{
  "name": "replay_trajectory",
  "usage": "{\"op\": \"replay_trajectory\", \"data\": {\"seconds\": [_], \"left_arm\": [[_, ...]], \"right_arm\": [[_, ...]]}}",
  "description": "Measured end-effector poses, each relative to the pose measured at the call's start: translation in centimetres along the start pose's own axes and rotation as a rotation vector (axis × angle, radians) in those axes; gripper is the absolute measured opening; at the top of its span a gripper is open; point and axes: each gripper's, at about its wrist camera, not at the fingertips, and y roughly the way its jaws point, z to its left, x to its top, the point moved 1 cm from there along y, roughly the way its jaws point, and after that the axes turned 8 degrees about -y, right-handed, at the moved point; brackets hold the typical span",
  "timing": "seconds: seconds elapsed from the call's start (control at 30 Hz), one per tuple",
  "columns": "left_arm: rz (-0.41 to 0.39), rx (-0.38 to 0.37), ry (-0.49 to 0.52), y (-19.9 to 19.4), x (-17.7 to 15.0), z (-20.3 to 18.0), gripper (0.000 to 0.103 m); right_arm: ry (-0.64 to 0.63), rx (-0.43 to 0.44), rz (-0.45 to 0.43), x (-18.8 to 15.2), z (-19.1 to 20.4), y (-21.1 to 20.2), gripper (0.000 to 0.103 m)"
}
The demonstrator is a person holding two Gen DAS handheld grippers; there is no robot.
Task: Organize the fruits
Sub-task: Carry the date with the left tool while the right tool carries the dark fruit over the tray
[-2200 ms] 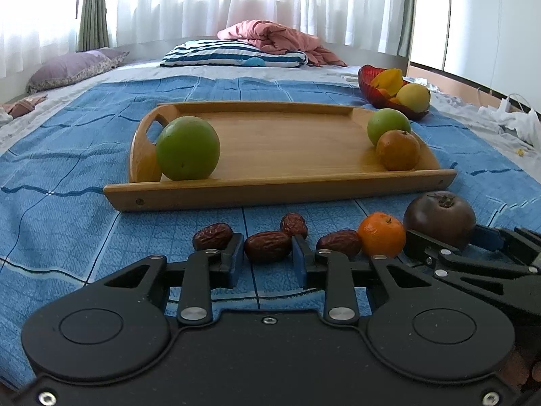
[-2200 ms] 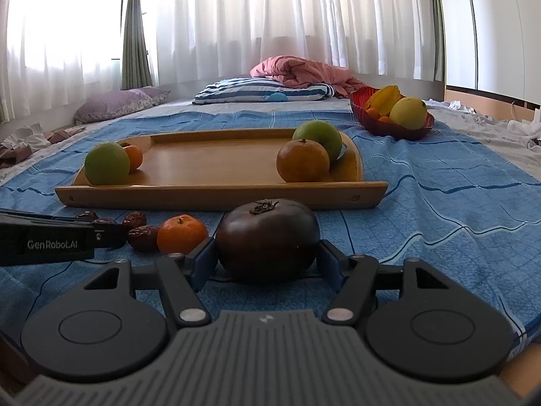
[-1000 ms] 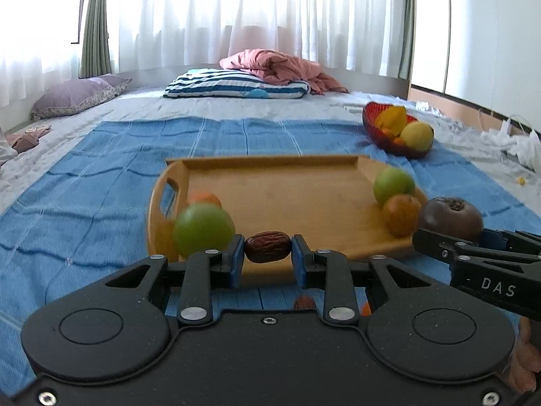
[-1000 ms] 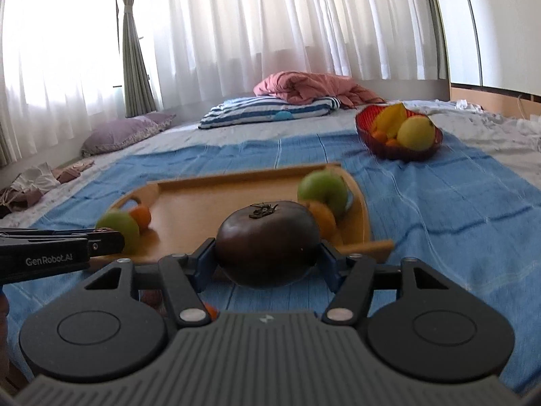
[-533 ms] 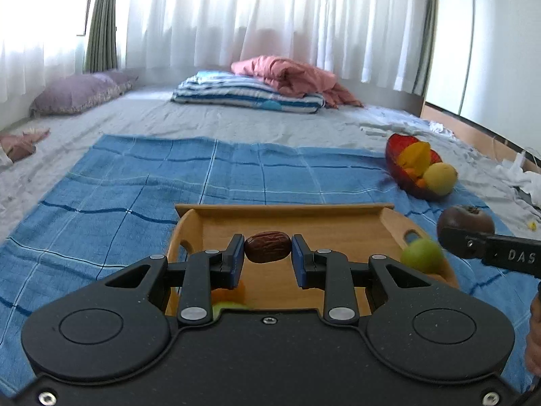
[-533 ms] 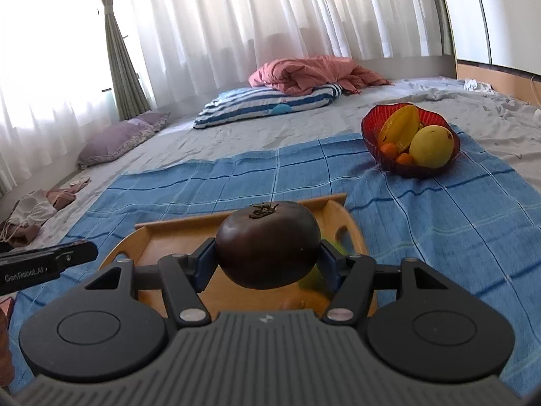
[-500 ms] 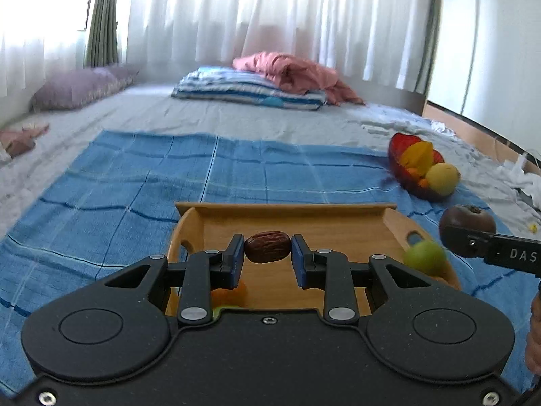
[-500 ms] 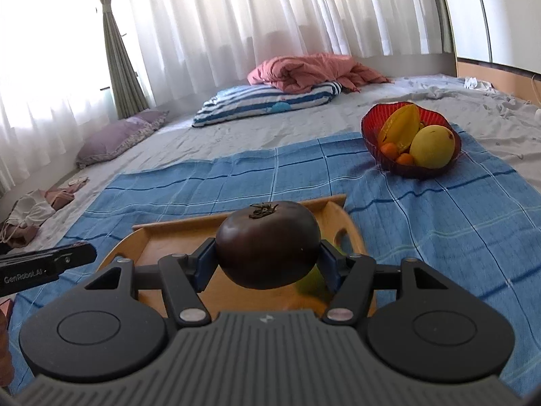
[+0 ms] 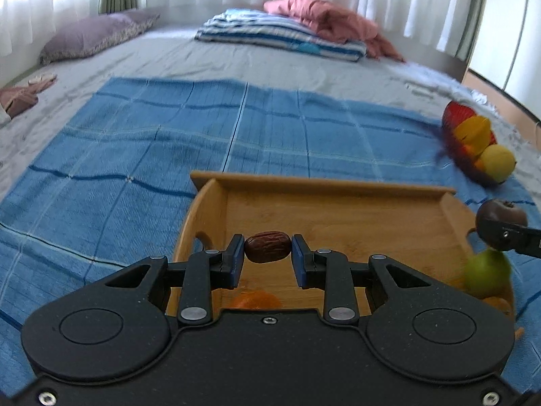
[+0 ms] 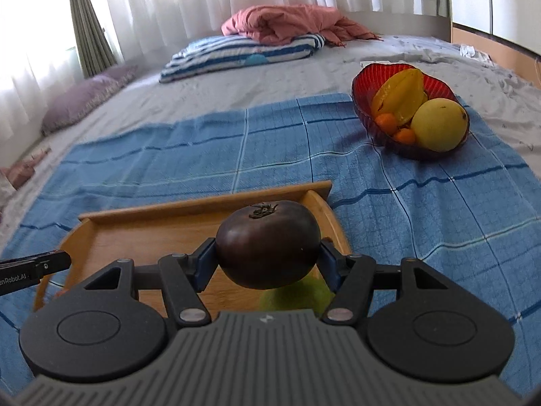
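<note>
Over the wooden tray (image 9: 338, 216) now, both claws have carried their fruit off the blue blanket (image 9: 135, 155): left claw (image 9: 267, 253) pinches a date (image 9: 267, 251) at frame centre, right claw (image 10: 267, 257) clamps the dark persimmon (image 10: 267, 248). Drop-off looks next, I'd guess.

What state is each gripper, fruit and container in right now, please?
Left gripper: shut on the date, above the tray.
Right gripper: shut on the dark tomato, above the tray.
Tray: on the blue cloth, middle bare.
Green fruit: lying at the tray's right end.
Red bowl: upright, holding fruit.
</note>
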Motion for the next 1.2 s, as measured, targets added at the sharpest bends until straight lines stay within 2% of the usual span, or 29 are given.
{"op": "replay_trajectory", "data": {"seconds": [0.43,0.97,1.2], "left_arm": [[0.039,0.062,0.028,3.2,-0.5,0.1,0.028],[0.068,0.073,0.039,4.6,-1.2,0.5,0.028],[0.066,0.074,0.042,4.8,-1.2,0.5,0.028]], "right_arm": [[-0.038,-0.03,0.061,0.0,1.3,3.0,0.065],[-0.107,-0.065,0.093,-0.2,2.3,4.1,0.065],[-0.13,-0.095,0.162,0.3,2.4,5.2,0.065]]}}
